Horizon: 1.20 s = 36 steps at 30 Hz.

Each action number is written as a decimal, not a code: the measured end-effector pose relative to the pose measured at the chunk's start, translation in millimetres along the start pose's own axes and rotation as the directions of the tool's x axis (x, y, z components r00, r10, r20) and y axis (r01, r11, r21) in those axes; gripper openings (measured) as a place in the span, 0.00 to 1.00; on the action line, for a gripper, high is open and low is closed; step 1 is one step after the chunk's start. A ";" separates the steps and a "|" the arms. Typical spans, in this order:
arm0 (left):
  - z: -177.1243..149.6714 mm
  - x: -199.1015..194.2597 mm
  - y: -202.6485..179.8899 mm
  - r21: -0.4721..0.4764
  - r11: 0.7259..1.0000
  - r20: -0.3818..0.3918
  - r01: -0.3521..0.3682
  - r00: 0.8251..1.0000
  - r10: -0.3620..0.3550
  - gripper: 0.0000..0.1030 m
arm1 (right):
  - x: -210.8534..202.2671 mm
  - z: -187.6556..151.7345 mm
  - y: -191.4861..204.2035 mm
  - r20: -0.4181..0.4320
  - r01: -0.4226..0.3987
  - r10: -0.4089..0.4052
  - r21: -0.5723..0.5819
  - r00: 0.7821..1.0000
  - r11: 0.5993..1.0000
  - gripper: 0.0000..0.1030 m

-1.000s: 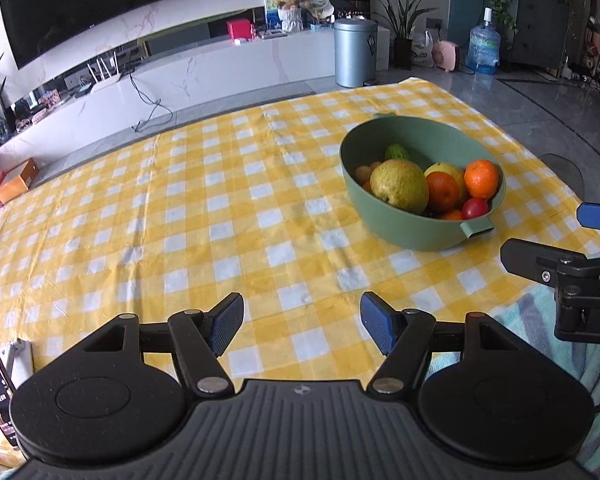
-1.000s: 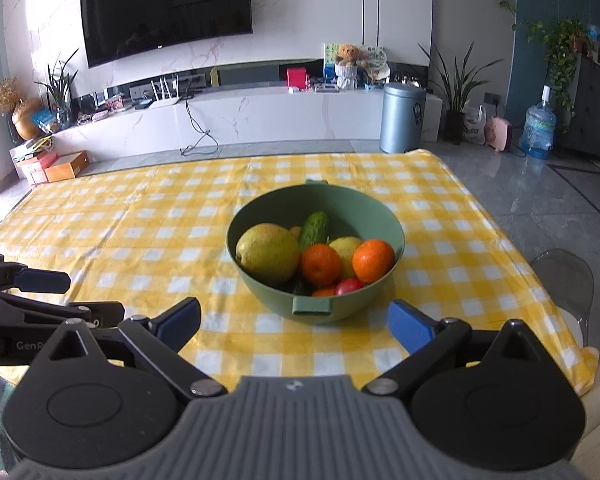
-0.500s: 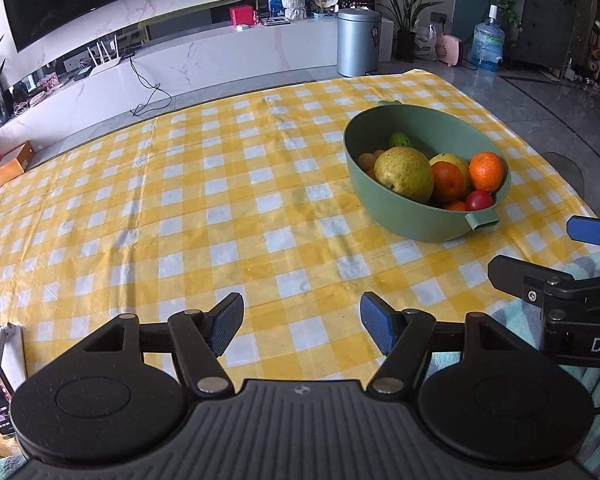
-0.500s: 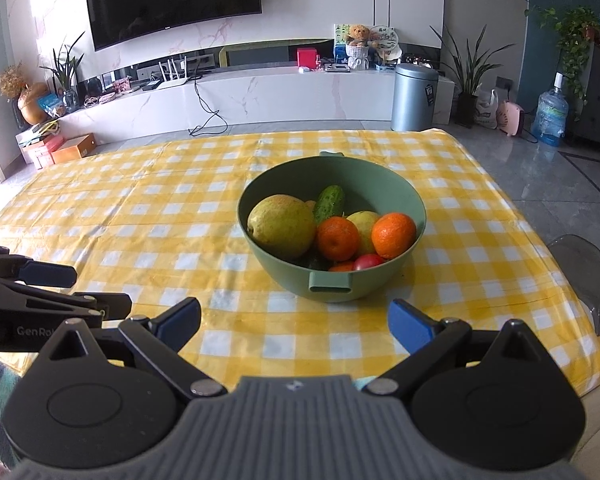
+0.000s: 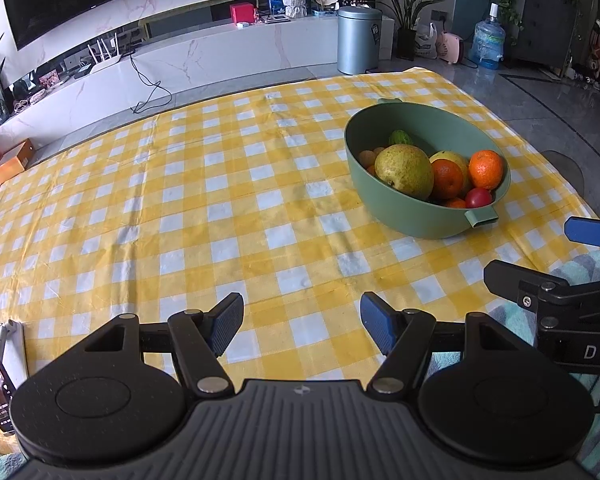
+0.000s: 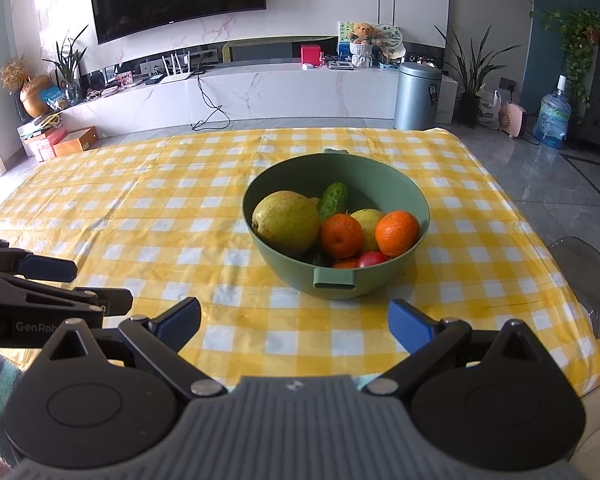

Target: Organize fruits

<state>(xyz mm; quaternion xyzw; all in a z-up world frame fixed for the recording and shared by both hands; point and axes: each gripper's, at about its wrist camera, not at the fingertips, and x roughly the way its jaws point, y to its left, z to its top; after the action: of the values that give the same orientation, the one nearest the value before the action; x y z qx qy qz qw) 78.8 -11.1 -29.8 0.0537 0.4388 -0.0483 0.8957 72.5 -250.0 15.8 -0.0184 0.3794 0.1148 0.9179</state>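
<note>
A green bowl (image 6: 380,172) stands on the yellow checked tablecloth (image 6: 140,220). It holds a large yellow-green pear (image 6: 286,222), a cucumber (image 6: 333,201), two oranges (image 6: 397,233), a lemon and a small red fruit (image 6: 372,259). The bowl also shows in the left wrist view (image 5: 404,216), to the right. My right gripper (image 6: 294,322) is open and empty, just short of the bowl's near handle. My left gripper (image 5: 302,326) is open and empty over bare cloth, left of the bowl.
The table's right edge drops to a grey floor, with a clear chair (image 6: 580,268) beside it. A white TV console (image 6: 260,92), a grey bin (image 6: 416,94) and plants stand beyond the far edge. A teal striped cloth (image 5: 580,264) lies at the near edge.
Both grippers have moved forward and a little higher toward the table; the bowl looks nearer in the right wrist view. Both stay open.
</note>
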 end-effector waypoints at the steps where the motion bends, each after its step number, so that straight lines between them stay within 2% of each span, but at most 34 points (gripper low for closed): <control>1: 0.2 0.5 0.1 0.000 1.000 0.000 0.000 1.000 0.000 0.76 | 0.1 0.1 -0.1 -0.002 0.000 0.000 -0.001 1.000 1.000 0.94; 36: -0.5 0.6 -1.0 0.007 1.000 -0.014 0.021 1.000 -0.021 0.76 | 4.7 -3.5 2.0 -0.013 0.002 -0.002 -0.004 1.000 1.000 0.94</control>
<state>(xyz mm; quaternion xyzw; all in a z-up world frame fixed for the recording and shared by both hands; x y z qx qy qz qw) 78.6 -12.0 -30.7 0.0527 0.4455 -0.0588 0.8918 72.9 -247.5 10.2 -0.0216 0.3850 0.1145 0.9155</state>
